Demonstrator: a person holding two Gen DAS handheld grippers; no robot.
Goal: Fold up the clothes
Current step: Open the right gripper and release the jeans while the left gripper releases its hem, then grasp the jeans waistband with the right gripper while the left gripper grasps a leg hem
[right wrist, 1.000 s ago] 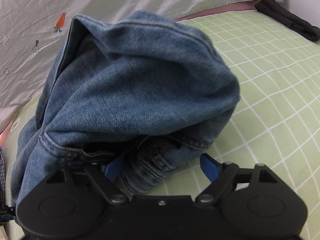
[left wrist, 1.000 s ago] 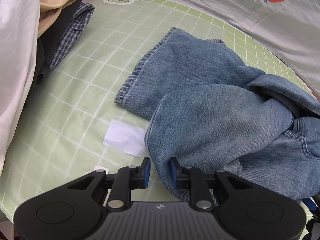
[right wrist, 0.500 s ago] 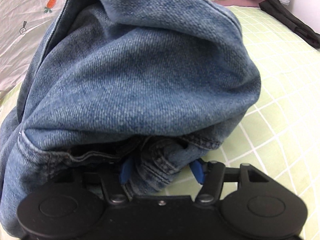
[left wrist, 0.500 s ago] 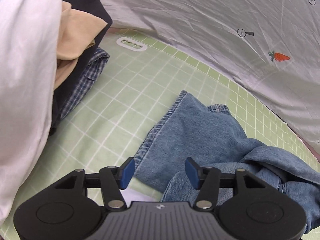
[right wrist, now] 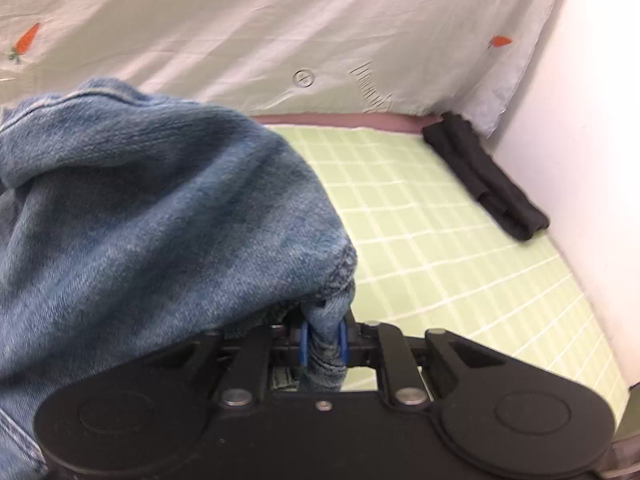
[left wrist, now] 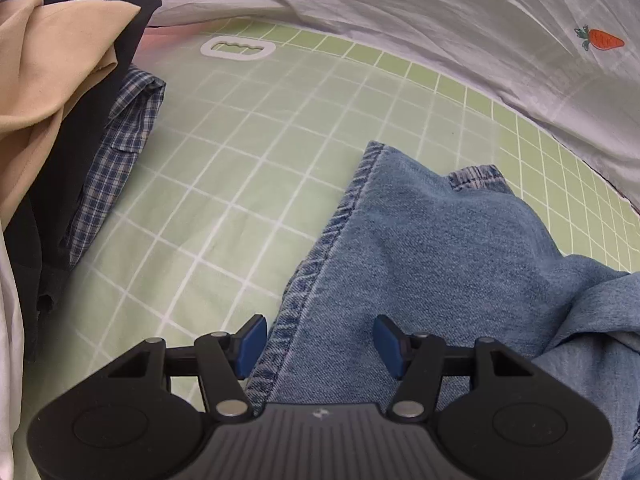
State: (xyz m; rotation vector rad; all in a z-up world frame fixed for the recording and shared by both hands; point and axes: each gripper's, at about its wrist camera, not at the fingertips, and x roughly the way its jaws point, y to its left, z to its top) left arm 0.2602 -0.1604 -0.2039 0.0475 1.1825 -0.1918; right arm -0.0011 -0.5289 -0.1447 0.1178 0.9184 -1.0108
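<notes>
While my left claw hangs over the green grid mat, its blue pads stand apart with nothing pressed between them; the hemmed edge of a jeans leg lies flat on the mat directly under and just ahead of the gap. Well off to the left of that claw sits a heap of clothes: a tan garment on top, a black garment under it, a blue plaid shirt at the bottom edge, white cloth at the far left. Ahead and left, a white oval tag lies on the mat. Beyond, a pale sheet with carrot prints rises behind the mat.

My right claw is closing, pads pinching a bunched fold of the jeans; the denim drapes up and leftward from the grip, filling the left of that view. To the claw's right the mat is bare, and ahead and right a rolled black cloth lies against the white wall.
</notes>
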